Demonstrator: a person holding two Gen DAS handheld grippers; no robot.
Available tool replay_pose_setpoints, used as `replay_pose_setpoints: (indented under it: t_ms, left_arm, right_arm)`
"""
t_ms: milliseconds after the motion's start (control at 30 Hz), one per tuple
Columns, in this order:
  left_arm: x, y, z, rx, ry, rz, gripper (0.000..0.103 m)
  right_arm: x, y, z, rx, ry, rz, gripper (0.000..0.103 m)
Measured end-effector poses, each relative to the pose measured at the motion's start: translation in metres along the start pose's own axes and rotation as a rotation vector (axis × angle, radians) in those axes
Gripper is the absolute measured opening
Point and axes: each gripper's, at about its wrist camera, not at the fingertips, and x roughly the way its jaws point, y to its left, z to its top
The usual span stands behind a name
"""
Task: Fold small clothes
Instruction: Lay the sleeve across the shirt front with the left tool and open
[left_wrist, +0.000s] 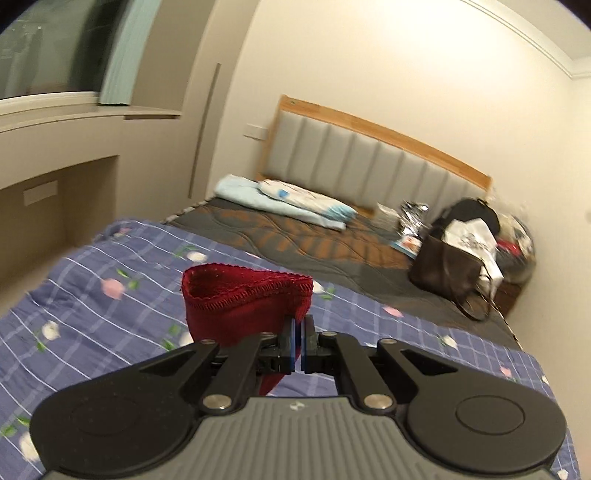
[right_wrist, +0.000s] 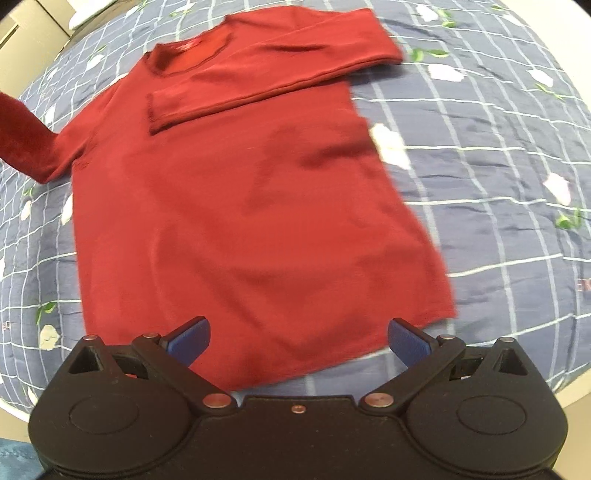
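A small dark red long-sleeved shirt (right_wrist: 240, 206) lies flat on the blue checked bedspread (right_wrist: 498, 177). Its right sleeve (right_wrist: 273, 70) is folded across the chest. Its left sleeve (right_wrist: 26, 140) rises off the bed toward the left edge of the right wrist view. My left gripper (left_wrist: 298, 325) is shut on the cuff of that sleeve (left_wrist: 243, 299), held up above the bed, the cuff opening facing the camera. My right gripper (right_wrist: 297, 336) hangs open over the shirt's bottom hem, with nothing between its blue pads (right_wrist: 190, 338).
Past the bedspread (left_wrist: 92, 314) the bare dark mattress (left_wrist: 303, 240) carries folded light blue bedding (left_wrist: 288, 201), a brown bag (left_wrist: 450, 273) and other clutter near the padded headboard (left_wrist: 369, 162). A wall with a window ledge stands on the left.
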Motion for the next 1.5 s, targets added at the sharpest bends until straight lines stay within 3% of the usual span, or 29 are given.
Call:
replay_pose_setpoints:
  t_ms: [233, 667, 800, 1033, 1167, 1300, 1400, 1467, 1500]
  left_arm:
    - [0.018, -0.073, -0.049, 0.048, 0.062, -0.025, 0.001]
    - [0.061, -0.202, -0.159, 0.389, 0.235, 0.005, 0.001]
    - [0.068, -0.223, -0.188, 0.477, 0.284, 0.013, 0.002]
    - [0.082, -0.241, -0.220, 0.528, 0.384, 0.011, 0.005]
    - [0.087, -0.245, -0.230, 0.540, 0.426, -0.004, 0.026]
    - [0.087, -0.249, -0.237, 0.541, 0.451, -0.036, 0.037]
    - [0.086, -0.252, -0.239, 0.518, 0.477, -0.070, 0.054]
    - [0.085, -0.252, -0.240, 0.498, 0.499, -0.091, 0.071]
    - [0.083, -0.251, -0.240, 0.482, 0.509, -0.103, 0.074]
  right_arm:
    - [-0.006, -0.052, -0.004, 0.007, 0.005, -0.012, 0.102]
    - [-0.004, -0.153, -0.008, 0.081, 0.039, -0.047, 0.102]
    - [-0.001, -0.175, -0.006, 0.100, 0.047, -0.054, 0.102]
    - [0.004, -0.193, -0.003, 0.096, 0.059, -0.053, 0.102]
    - [0.005, -0.197, 0.000, 0.090, 0.060, -0.051, 0.102]
    - [0.007, -0.199, 0.001, 0.087, 0.065, -0.049, 0.102]
    - [0.008, -0.199, 0.002, 0.085, 0.066, -0.049, 0.102]
    - [0.008, -0.198, 0.003, 0.084, 0.065, -0.047, 0.102]
    - [0.008, -0.197, 0.003, 0.083, 0.065, -0.047, 0.102]
